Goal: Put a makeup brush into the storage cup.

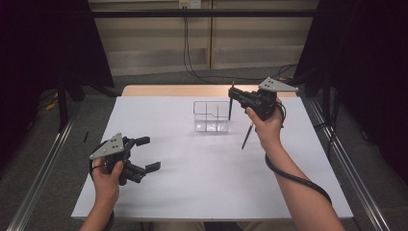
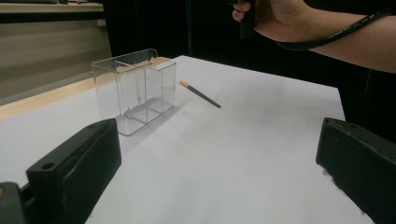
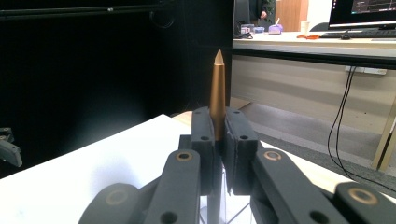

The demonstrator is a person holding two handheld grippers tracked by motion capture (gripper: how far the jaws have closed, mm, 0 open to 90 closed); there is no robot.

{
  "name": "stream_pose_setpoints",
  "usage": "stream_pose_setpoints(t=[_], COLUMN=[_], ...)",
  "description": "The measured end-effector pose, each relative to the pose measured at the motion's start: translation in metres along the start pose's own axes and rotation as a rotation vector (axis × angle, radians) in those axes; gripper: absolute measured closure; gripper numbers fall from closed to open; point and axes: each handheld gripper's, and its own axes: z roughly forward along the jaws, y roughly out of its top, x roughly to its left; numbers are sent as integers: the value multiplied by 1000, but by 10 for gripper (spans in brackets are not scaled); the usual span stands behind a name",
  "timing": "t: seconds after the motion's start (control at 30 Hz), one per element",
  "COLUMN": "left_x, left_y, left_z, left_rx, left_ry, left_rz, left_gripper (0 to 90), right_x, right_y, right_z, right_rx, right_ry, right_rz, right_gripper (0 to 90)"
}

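Observation:
A clear plastic box point(image 1: 210, 116) point(image 2: 135, 91) with inner dividers stands on the white table point(image 1: 192, 187), back of centre. My right gripper point(image 1: 233, 97) point(image 3: 217, 128) is shut on a dark pencil point(image 1: 230, 109) point(image 3: 217, 88) held upright, its sharpened tip pointing up, just over the box's right end. A second dark pencil point(image 1: 247, 136) point(image 2: 201, 94) with an orange end lies flat on the table right of the box, under the right hand. My left gripper point(image 1: 147, 154) point(image 2: 217, 168) hovers near the front left, jaws wide open with nothing between them.
The table's wooden back edge point(image 1: 192, 90) shows behind the white sheet. Metal rails point(image 1: 38, 178) run along both sides on the floor. Black cables point(image 1: 192, 62) hang from the back wall. The right forearm point(image 2: 336, 32) and its cable cross above the table's right half.

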Motion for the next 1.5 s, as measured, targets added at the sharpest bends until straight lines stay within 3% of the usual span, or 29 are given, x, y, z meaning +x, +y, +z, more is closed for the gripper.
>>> stream_pose_setpoints(t=[0.13,0.27,0.53,1.03,1.5], left_x=[0,0,0,1,1], left_y=[0,0,0,-1,-3], left_z=[0,0,1,1,3], left_rx=[-1,-3,-4,2,13], left_ry=[1,2,-4,-2,-9], left_rz=[0,-4,-2,1,3], left_gripper=[0,0,1,0,0], right_x=[-2,-5,-13,-25,-26], right_y=[0,2,1,-6,-17], right_z=[4,6,13,25,29], right_rx=[-8,-15,-32,-21,-6], right_ry=[-3,-14,-39,-77,-71], right_rz=[12,-15,0,3,-5], right_gripper=[838,838,838,838,838])
